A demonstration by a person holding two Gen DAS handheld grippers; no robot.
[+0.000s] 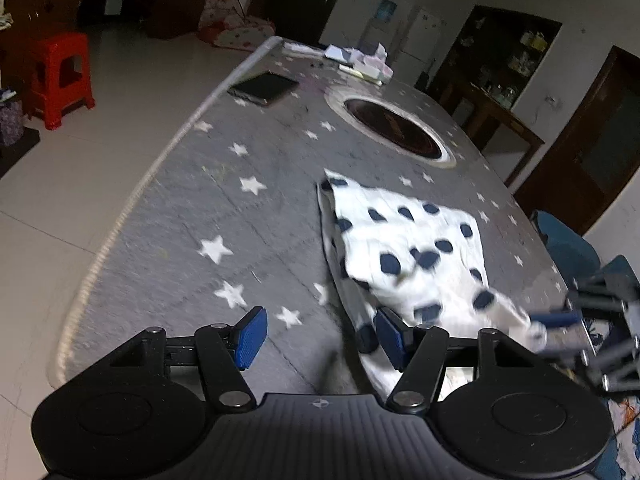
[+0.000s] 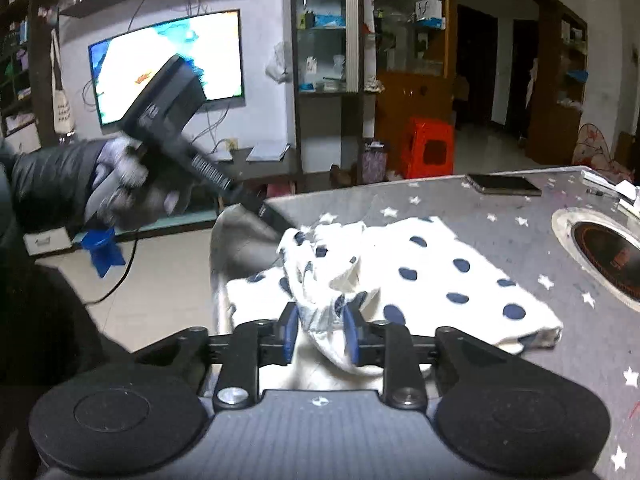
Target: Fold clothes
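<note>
Your right gripper (image 2: 320, 332): jaws narrow, a bunched fold of the cloth (image 2: 420, 272) between the blue pads (image 2: 350, 334). The fabric fills the gap and looks pinched, though blur leaves the contact on the left pad unsure. From the left wrist view the same gripper (image 1: 556, 322) shows at the right edge, with a drawn-out corner of cloth at its tips.

Your left gripper (image 1: 318, 336): jaws wide, nothing between them. Its right pad (image 1: 390, 334) sits at the near edge of the cloth (image 1: 404, 240); its left pad is over bare cover. In the right wrist view your left hand (image 2: 128, 188), gloved, grips the handle, with a dark sleeve (image 2: 52, 184) behind it.

The cloth is white with dark blue dots. It lies on the counter (image 1: 180, 216) near the front edge, partly folded: the far part flat, the near part rumpled and lifted toward the right gripper.

The counter has a grey cover with white stars. A round dark inset (image 1: 396, 130) lies beyond the cloth, a dark tablet (image 1: 264, 87) near the far left edge, and papers (image 1: 360, 62) at the far end.

Off the counter: a red stool (image 1: 60, 76) on the pale tile floor and a lit screen (image 2: 168, 64) on the wall.
</note>
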